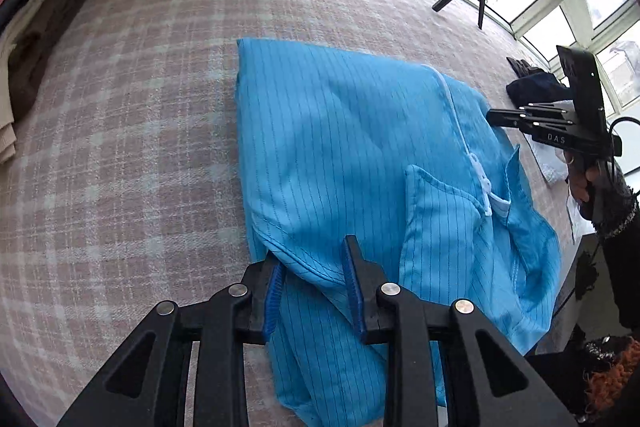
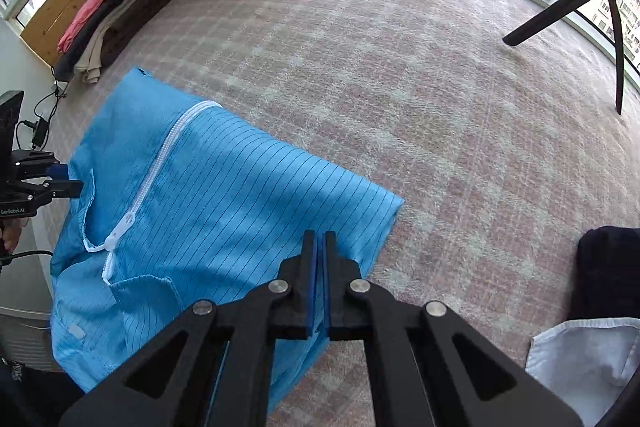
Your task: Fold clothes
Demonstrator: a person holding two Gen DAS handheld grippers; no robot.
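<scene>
My left claw (image 1: 314, 267) parted over blue garment (image 1: 340, 147).
Right claw (image 2: 320, 255) pinched together, fabric apparently between pads.

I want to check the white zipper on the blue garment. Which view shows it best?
The right wrist view: the white zipper runs large and unobstructed across the blue garment. In the left wrist view it appears thinner, farther off.
</scene>
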